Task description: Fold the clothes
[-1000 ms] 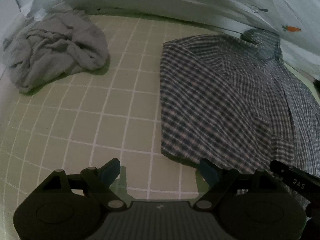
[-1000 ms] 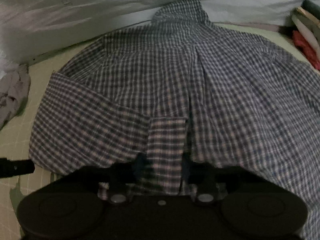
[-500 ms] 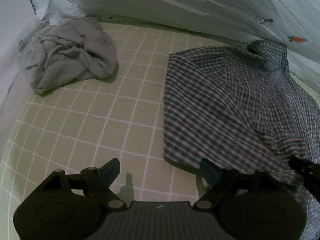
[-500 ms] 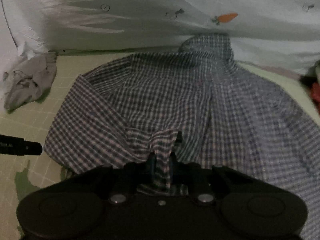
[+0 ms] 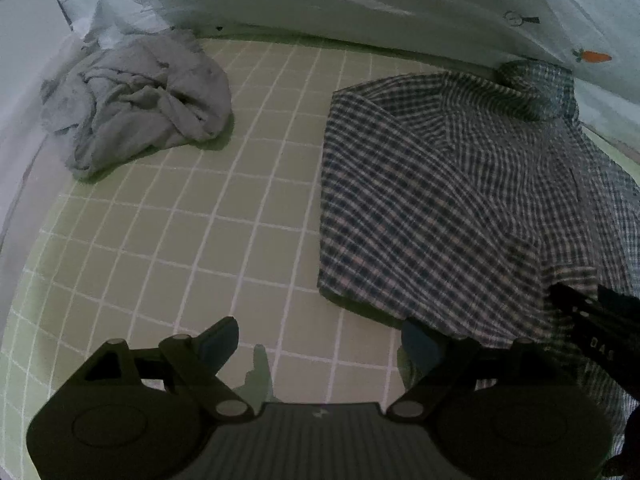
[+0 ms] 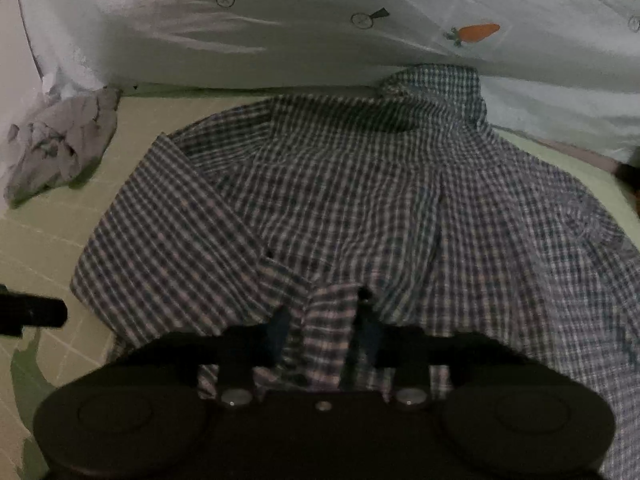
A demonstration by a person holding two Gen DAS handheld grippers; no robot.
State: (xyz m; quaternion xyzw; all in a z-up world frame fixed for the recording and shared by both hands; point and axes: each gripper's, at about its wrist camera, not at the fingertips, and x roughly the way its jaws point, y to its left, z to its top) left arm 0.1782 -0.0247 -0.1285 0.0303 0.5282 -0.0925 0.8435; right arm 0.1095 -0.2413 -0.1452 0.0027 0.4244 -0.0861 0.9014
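Right wrist view: the plaid shirt (image 6: 360, 200) lies spread on the green grid mat (image 6: 40, 248) straight ahead of you, back up, collar (image 6: 436, 92) at the far end, so its long axis runs near to far. Your right hand-held gripper (image 6: 324, 324) is pinched on the cuff (image 6: 332, 312) of the folded-in sleeve at the shirt's near edge; its jaws have just been closing and then eased a little, cloth between them. Your left hand-held gripper (image 5: 320, 340) hangs wide apart and empty, just left of the shirt's near-left corner. That corner is its closest hold. A crumpled grey garment (image 5: 136, 100) sits far left; pale carrot-print bedding (image 6: 320, 32) rises behind.
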